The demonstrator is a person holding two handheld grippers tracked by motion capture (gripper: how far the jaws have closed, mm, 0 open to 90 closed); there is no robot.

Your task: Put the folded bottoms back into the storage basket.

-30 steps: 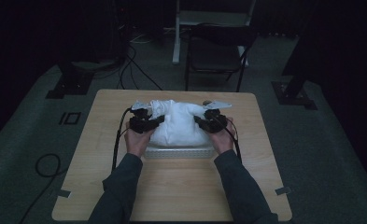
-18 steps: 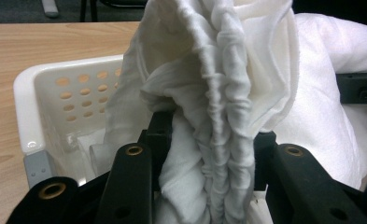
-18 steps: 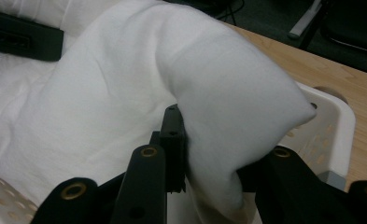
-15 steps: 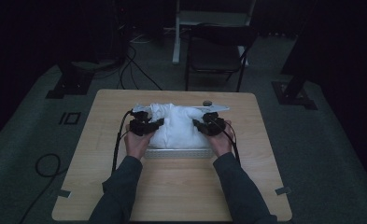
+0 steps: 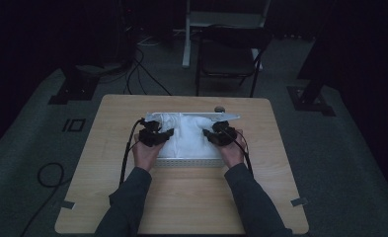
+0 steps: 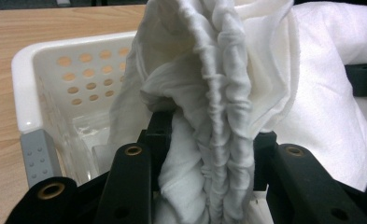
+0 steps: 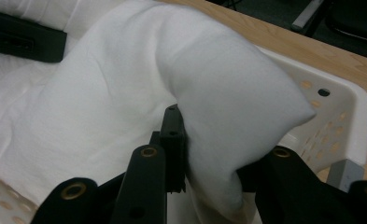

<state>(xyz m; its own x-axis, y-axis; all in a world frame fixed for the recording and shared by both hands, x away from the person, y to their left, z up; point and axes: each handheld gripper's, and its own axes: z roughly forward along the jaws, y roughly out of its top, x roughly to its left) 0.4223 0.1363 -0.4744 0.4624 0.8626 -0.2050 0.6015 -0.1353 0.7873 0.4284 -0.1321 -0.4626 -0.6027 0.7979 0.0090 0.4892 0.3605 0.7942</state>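
Observation:
A white cloth (image 5: pixel 189 136) lies bunched in a white perforated basket (image 5: pixel 191 162) at the middle of the wooden table. My left gripper (image 5: pixel 168 133) is over the basket's left part, shut on a gathered fold of the cloth (image 6: pixel 214 116). My right gripper (image 5: pixel 207 133) is over the right part, shut on a smooth puffed fold of the same cloth (image 7: pixel 228 116). The basket wall with its round holes (image 6: pixel 85 79) shows behind the left fold, and the basket's corner (image 7: pixel 344 112) behind the right one. The other gripper's black jaw (image 7: pixel 24 35) rests on the cloth farther off.
The wooden table (image 5: pixel 191 197) has bare surface in front of the basket and at both sides. A small round object (image 5: pixel 219 108) sits just behind the basket. A dark chair (image 5: pixel 228 57) and stands with cables are on the floor beyond the table.
Both grippers have drawn slightly nearer to me and lower over the basket, and the cloth pile looks flatter and more settled inside it.

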